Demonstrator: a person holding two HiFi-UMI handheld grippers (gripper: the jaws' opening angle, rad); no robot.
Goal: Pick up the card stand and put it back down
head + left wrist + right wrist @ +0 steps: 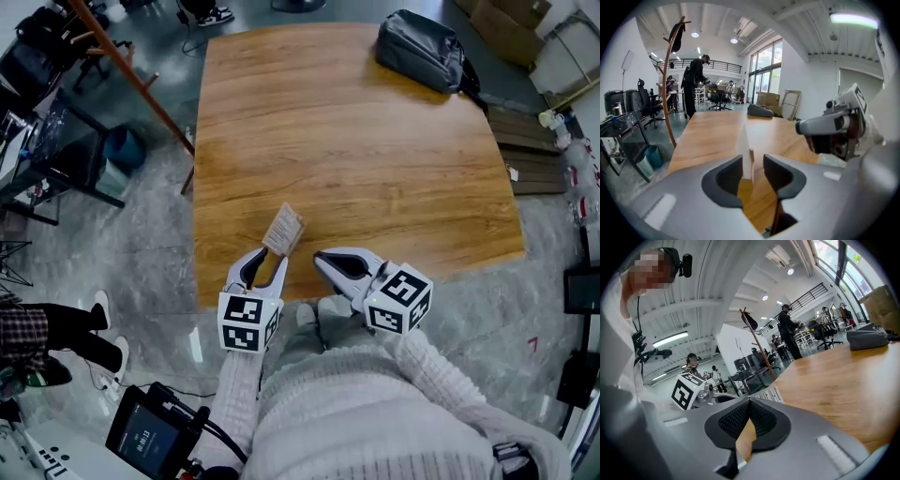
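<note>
The card stand (284, 230), a small pale striped card, is over the near edge of the wooden table (356, 141), just ahead of my left gripper (264, 267). In the left gripper view the card stand (745, 152) shows edge-on in the gap of the left gripper (752, 171), close against the left pad; bare wood shows between it and the right pad, so the jaws stand partly open. Whether its foot rests on the table is hidden. My right gripper (321, 259) hovers beside it, shut and empty. Its pads (749, 404) meet in the right gripper view, where the card stand (771, 393) shows beyond them.
A dark grey bag (422, 47) lies at the table's far right corner. A wooden coat stand (131, 70) leans off the table's left side by desks and chairs. People stand in the background (696, 82). The table's near edge runs right under both grippers.
</note>
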